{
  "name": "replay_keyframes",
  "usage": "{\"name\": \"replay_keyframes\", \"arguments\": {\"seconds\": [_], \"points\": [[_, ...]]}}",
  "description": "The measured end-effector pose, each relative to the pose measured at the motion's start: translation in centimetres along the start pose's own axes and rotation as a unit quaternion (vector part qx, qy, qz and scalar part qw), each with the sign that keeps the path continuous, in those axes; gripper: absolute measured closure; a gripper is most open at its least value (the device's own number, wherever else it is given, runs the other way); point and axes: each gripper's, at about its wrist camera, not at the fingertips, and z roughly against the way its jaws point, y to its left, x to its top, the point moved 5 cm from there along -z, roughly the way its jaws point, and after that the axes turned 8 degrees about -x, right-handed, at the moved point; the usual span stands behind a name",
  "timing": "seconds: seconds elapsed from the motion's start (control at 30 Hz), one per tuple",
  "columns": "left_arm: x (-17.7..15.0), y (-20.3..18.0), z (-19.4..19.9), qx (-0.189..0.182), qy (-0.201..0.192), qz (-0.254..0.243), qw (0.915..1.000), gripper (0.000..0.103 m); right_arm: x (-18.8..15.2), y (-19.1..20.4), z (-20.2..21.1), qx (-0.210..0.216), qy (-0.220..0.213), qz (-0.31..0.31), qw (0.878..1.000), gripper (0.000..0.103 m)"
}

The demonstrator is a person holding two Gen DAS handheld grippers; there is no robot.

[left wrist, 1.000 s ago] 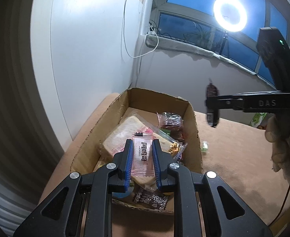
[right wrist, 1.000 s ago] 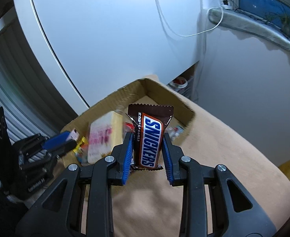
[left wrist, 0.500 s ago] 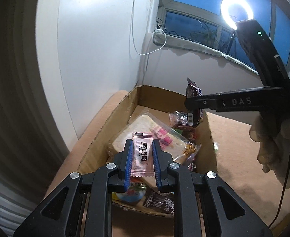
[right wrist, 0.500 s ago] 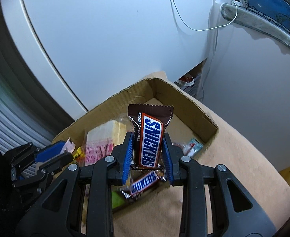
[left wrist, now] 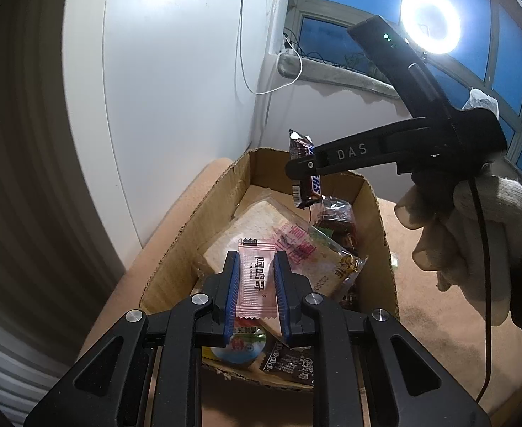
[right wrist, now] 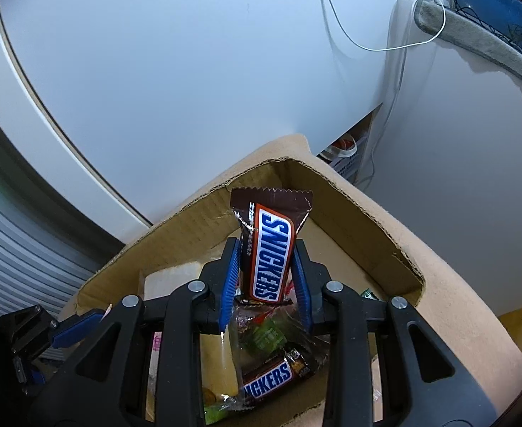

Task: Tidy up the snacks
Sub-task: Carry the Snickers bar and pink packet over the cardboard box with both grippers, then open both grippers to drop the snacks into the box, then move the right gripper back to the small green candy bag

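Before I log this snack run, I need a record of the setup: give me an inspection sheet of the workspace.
Surface: tan cloth-covered top, bare to the right of the box.
Job's things: open cardboard box holding wrapped bread, a loose Snickers bar and other packets.
Clutter: small item on the cloth just outside the box; too small to tell what.
Grippers: left gripper shut on a pink sachet; right gripper shut on a Snickers bar above the box, in a gloved hand.
Cables: white cord down the wall; black lead below the glove.
Surroundings: white wall, ring light, dark window.
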Motion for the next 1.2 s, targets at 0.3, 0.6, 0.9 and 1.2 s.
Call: {"name": "replay_keyframes", "arguments": {"seconds": [0.3,0.6,0.9,1.2], "points": [[0.1,0.4,0.0,0.009,-0.001,0.008,0.9999,0.072,0.2,0.2,1.1,-0.003,-0.018,0.008,1.0,0.035],[0.0,0.4,0.3,0.018,-0.003,0.008,0.9998,0.044,-0.3,0.6,1.7,-0.005,-0.02,0.016,1.0,0.013],[-0.3,0.1,1.5,0.012,-0.011,0.01,0.9998,0.044,-1.3,-0.3,4.5,0.004,-0.04,0.001,0.999,0.013],[-0.7,-0.1,3.7,0.01,-0.03,0.022,0.9992,0.044,-3.4,-2.3,9.1,0.012,-0.084,-0.019,0.996,0.013]]}}
